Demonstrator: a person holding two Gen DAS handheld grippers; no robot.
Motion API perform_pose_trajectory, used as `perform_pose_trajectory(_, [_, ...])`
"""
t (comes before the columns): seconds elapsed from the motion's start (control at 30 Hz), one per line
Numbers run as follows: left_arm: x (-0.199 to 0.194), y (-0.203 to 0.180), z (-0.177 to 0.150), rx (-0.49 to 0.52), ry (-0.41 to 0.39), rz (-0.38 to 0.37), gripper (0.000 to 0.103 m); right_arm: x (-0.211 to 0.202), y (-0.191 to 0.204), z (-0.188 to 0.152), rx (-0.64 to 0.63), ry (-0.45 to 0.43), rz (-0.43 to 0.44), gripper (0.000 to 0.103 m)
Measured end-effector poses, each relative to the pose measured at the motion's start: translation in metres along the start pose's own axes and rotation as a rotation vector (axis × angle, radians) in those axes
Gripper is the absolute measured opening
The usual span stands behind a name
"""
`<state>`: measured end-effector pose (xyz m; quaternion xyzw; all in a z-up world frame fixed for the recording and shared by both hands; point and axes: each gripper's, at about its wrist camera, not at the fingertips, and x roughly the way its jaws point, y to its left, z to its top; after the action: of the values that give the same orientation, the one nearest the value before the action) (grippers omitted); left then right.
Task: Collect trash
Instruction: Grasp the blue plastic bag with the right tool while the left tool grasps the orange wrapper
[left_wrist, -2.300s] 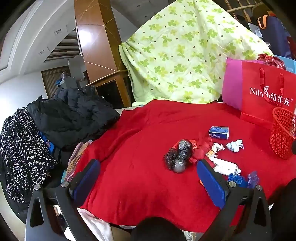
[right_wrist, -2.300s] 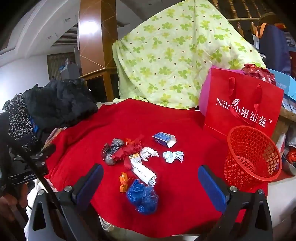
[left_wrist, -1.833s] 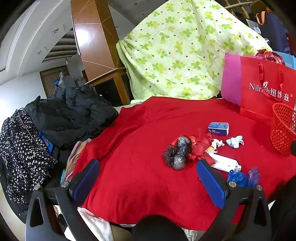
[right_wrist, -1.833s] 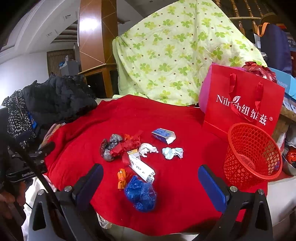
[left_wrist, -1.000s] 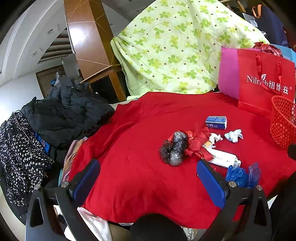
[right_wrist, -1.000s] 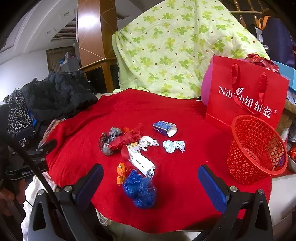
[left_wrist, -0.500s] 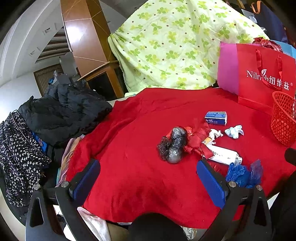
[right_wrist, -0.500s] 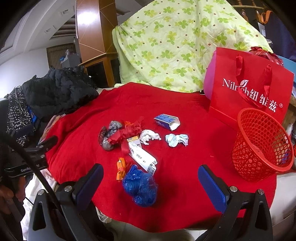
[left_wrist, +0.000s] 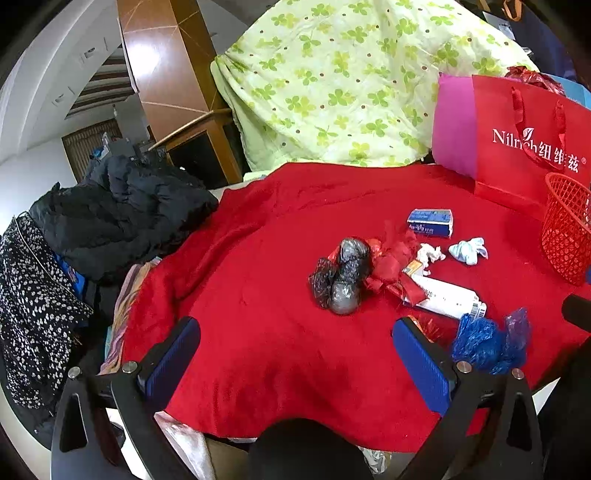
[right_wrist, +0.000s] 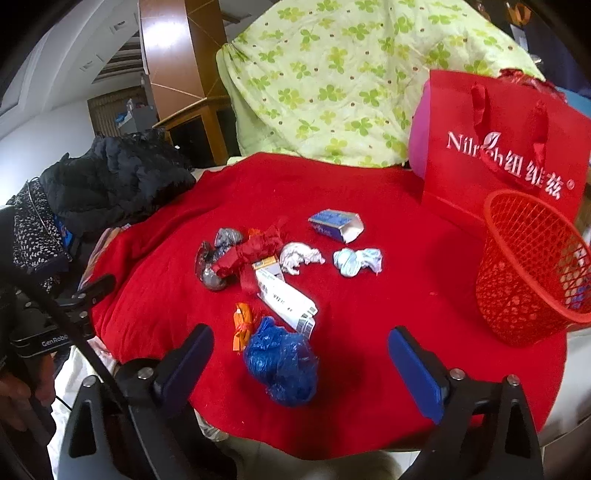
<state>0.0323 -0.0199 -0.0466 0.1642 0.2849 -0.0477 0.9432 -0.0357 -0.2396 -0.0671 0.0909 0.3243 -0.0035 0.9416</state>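
Red cloth (right_wrist: 369, 184) on your table carries the trash: crumpled blue plastic bag (right_wrist: 282, 363), nearest your right gripper (right_wrist: 300, 350), whose jaws have just narrowed slightly yet stand wide with nothing between; white carton (right_wrist: 286, 301); black bag (left_wrist: 343, 277). Red mesh basket (right_wrist: 532, 266) stands right. Your left gripper (left_wrist: 295, 343) is spread, empty.

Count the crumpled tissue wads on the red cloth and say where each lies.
2. The white tissue wad lies mid-cloth, beside the long white carton. The pale blue tissue wad lies just right of it, toward the red mesh basket. Others may hide under the bags.
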Motion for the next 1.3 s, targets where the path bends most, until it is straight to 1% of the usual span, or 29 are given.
perform_pose_trajectory(0.13, [0.014,0.002,-0.006,-0.02,0.041,-0.014,0.103,0.023,-0.003,-0.006,0.019,0.054,0.046,0.088])
perform_pose_trajectory(0.2, [0.022,0.002,-0.009,-0.023,0.062,-0.02,0.103,0.037,-0.005,-0.01,0.019,0.08,0.055,0.084])
perform_pose_trajectory(0.33, [0.039,0.002,-0.016,-0.03,0.112,-0.034,0.103,0.078,-0.005,-0.021,0.016,0.16,0.066,0.083])
perform_pose_trajectory(0.43, [0.05,0.002,-0.02,-0.037,0.15,-0.037,0.103,0.104,-0.004,-0.028,0.013,0.209,0.078,0.079])
perform_pose_trajectory(0.47, [0.052,0.002,-0.021,-0.035,0.157,-0.036,0.103,0.114,-0.003,-0.031,0.011,0.234,0.081,0.075])
perform_pose_trajectory(0.53, [0.058,0.001,-0.022,-0.04,0.175,-0.047,0.103,0.13,-0.004,-0.038,0.03,0.275,0.124,0.068])
perform_pose_trajectory(0.57, [0.06,-0.001,-0.023,-0.038,0.182,-0.05,0.103,0.136,-0.004,-0.041,0.051,0.292,0.163,0.065])
perform_pose_trajectory(0.63, [0.064,-0.006,-0.024,-0.032,0.2,-0.069,0.103,0.143,-0.005,-0.046,0.059,0.307,0.191,0.06])
perform_pose_trajectory(0.7, [0.069,-0.011,-0.025,-0.032,0.22,-0.098,0.103,0.143,-0.005,-0.047,0.048,0.293,0.206,0.056])
perform_pose_trajectory(0.8, [0.078,-0.018,-0.024,-0.041,0.246,-0.155,0.103,0.136,-0.011,-0.046,0.053,0.259,0.221,0.056])
perform_pose_trajectory(0.87, [0.086,-0.025,-0.023,-0.049,0.268,-0.21,0.103,0.128,-0.02,-0.044,0.089,0.232,0.236,0.055])
perform_pose_trajectory(0.97, [0.099,-0.035,-0.023,-0.072,0.3,-0.284,0.103,0.115,-0.04,-0.039,0.146,0.177,0.236,0.055])
perform_pose_trajectory(1.03, [0.112,-0.046,-0.023,-0.097,0.34,-0.336,0.103,0.106,-0.055,-0.036,0.196,0.134,0.241,0.055])
perform_pose_trajectory(1.07, [0.118,-0.051,-0.024,-0.111,0.354,-0.368,0.098,0.102,-0.063,-0.036,0.22,0.11,0.239,0.055])
perform_pose_trajectory(1.1, [0.125,-0.058,-0.025,-0.128,0.371,-0.409,0.09,0.098,-0.069,-0.035,0.24,0.092,0.239,0.055])
perform_pose_trajectory(1.13, [0.131,-0.064,-0.027,-0.134,0.391,-0.428,0.086,0.094,-0.075,-0.034,0.259,0.075,0.242,0.055])
perform_pose_trajectory(1.2, [0.142,-0.073,-0.03,-0.15,0.424,-0.456,0.071,0.088,-0.083,-0.032,0.279,0.046,0.242,0.055])
perform_pose_trajectory(1.27, [0.151,-0.082,-0.033,-0.179,0.441,-0.503,0.067,0.084,-0.088,-0.032,0.284,0.03,0.239,0.055])
perform_pose_trajectory(1.3, [0.155,-0.085,-0.033,-0.186,0.446,-0.509,0.063,0.083,-0.089,-0.031,0.287,0.026,0.238,0.055])
